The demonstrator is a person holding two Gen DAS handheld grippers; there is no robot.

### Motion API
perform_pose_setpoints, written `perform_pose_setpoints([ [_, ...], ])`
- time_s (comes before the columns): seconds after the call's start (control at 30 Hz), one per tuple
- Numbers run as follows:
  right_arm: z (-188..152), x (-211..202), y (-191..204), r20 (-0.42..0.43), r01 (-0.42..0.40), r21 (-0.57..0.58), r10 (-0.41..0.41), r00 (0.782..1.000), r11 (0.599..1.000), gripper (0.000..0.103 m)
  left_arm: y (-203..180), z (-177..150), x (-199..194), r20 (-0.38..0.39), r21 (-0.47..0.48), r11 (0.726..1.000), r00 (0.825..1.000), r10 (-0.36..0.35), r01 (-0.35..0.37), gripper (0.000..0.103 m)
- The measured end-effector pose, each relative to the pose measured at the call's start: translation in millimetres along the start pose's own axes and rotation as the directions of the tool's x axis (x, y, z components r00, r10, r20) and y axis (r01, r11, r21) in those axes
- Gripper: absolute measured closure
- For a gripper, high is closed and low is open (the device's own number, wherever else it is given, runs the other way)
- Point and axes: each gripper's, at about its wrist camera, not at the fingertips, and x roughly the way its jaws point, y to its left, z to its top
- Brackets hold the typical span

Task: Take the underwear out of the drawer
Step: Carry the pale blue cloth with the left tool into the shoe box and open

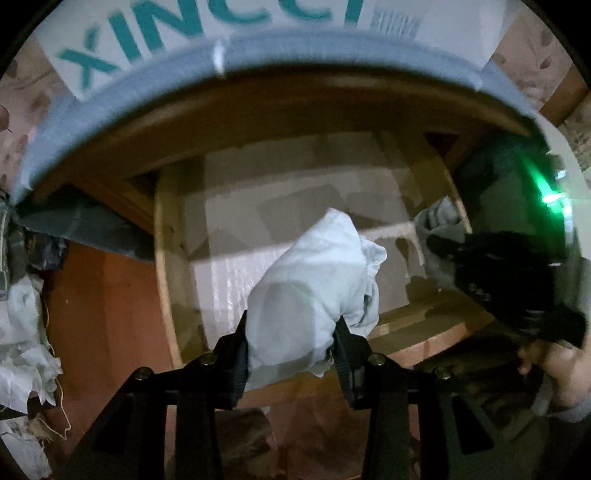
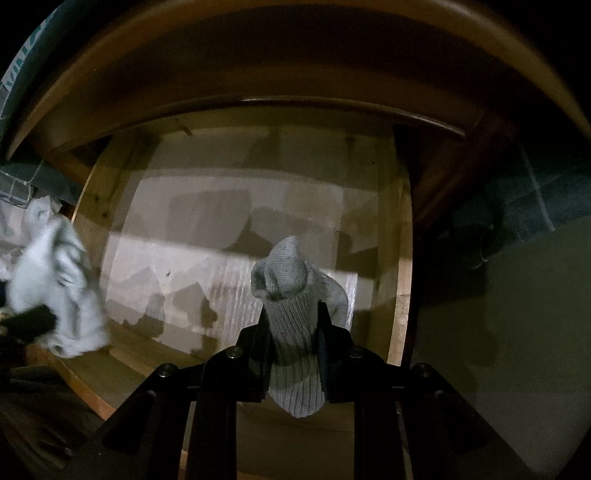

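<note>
The setting looks like a bedroom or other lived-in room of a home. An open wooden drawer (image 1: 173, 280) pulled from a piece of wooden furniture has its bottom lined with pale paper (image 2: 229, 236), and soft clothing such as a white garment (image 1: 314, 291) and a grey knitted sock (image 2: 291, 295) belongs to it. Floral-patterned fabric (image 1: 22, 122) shows at the edges, crumpled cloth (image 1: 26, 332) lies at the left, and a white box with teal lettering (image 1: 207, 26) sits on top.
</note>
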Motion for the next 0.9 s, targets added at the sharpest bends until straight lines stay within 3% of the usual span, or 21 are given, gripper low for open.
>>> perform_pose_setpoints([
  [0.43,-3,-1,-2,-0.002,-0.008,-0.001,0.008,1.0,1.0,0.084,17,-7,-103,0.187,-0.038,0.997,0.981,-0.053,0.061,0.063],
  [0.63,-3,-1,-1,-0.004,-0.009,-0.006,0.009,1.0,1.0,0.084,33,1,-159,0.301,-0.064,0.997,0.953,-0.024,0.045,0.063],
  [0.9,-3,-2,-1,-0.005,-0.004,-0.009,0.004,1.0,1.0,0.084,43,22,-207,0.379,-0.073,0.997,0.925,0.019,0.009,0.063],
])
